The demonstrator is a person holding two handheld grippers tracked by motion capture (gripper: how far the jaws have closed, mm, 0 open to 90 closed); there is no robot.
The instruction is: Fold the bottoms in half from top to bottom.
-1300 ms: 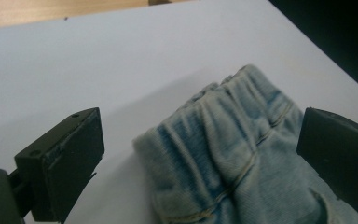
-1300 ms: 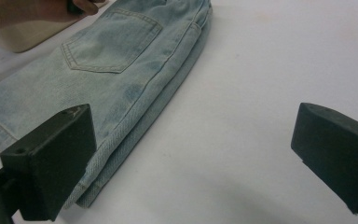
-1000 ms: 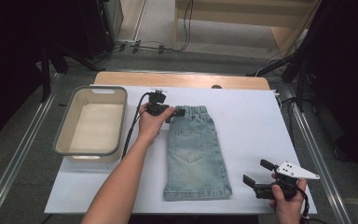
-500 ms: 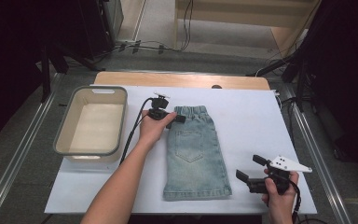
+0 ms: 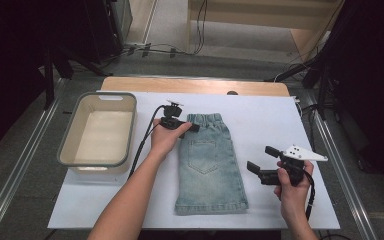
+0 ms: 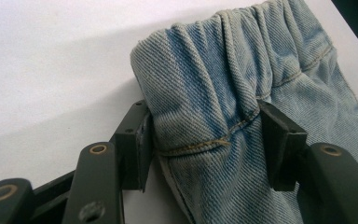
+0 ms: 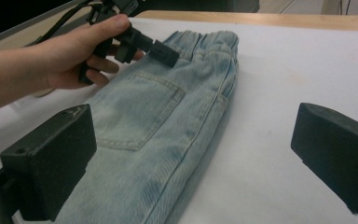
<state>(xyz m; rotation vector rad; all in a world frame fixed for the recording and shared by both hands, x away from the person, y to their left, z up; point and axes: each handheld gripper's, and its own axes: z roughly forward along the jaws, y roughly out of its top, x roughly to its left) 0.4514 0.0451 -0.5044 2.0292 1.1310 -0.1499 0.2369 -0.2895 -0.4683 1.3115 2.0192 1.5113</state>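
The right gripper (image 5: 262,162) hovers above the white table cover (image 5: 280,115) near the person, jaws spread wide and holding nothing, just beside the right edge of the jeans (image 5: 209,165). The jeans lie flat in the middle of the cover, folded lengthwise, waistband at the far end. There the left gripper (image 6: 205,142) has its jaws set around the waistband corner, one pad on each side of the bunched denim and touching it. This looks like the moment of taking hold before a fold or a lift. Next, the right gripper probably needs to come in on the cloth, at the near hem or the side, so both ends move together. To the left, well apart, stands an empty grey tub (image 5: 70,135). Nothing lies between it and the jeans; only the left gripper's cable (image 5: 142,145) trails there.
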